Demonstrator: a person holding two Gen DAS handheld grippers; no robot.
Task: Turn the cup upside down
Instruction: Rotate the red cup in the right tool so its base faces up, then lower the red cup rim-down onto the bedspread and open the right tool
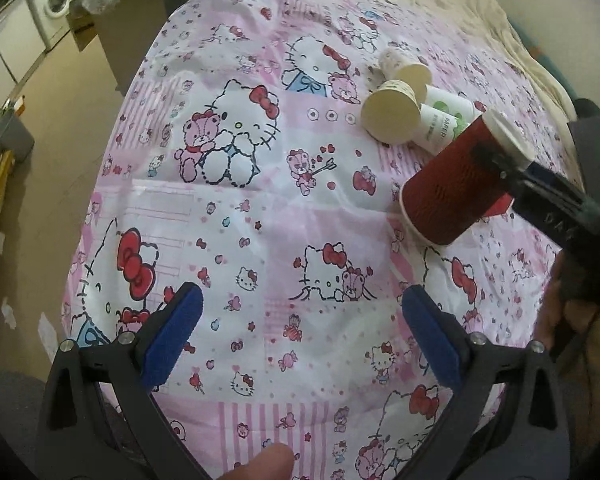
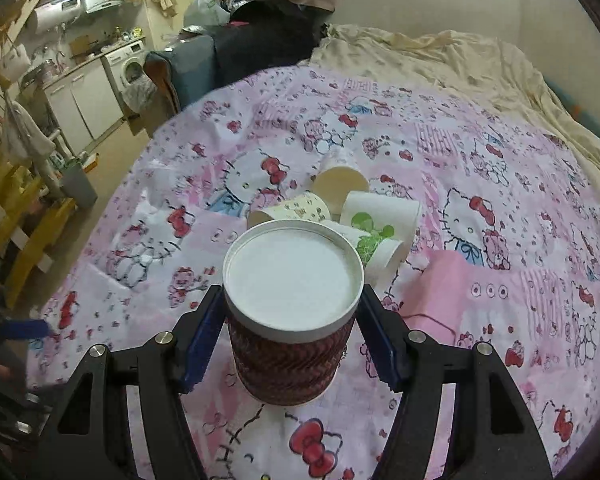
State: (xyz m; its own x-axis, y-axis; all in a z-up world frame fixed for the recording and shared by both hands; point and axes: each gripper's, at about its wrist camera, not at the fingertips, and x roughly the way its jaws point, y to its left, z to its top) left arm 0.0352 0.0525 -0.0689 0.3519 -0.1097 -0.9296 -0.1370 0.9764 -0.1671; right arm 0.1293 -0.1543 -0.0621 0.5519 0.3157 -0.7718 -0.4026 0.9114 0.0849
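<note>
The left gripper [image 1: 300, 336] hangs spread wide with nothing between its blue pads, over the pink Hello Kitty bedspread [image 1: 260, 184]. Right of it, the right gripper [image 2: 290, 336] is clamped on the red ribbed paper cup [image 2: 288, 360], held tilted above the bedspread with its white bottom uppermost. Just beyond the cup, a cluster of pale paper cups [image 2: 340, 212] lies tipped over.

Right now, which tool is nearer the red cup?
Right. The right tool grips the red cup between its fingers; the left tool hovers open, off to the cup's side.
</note>
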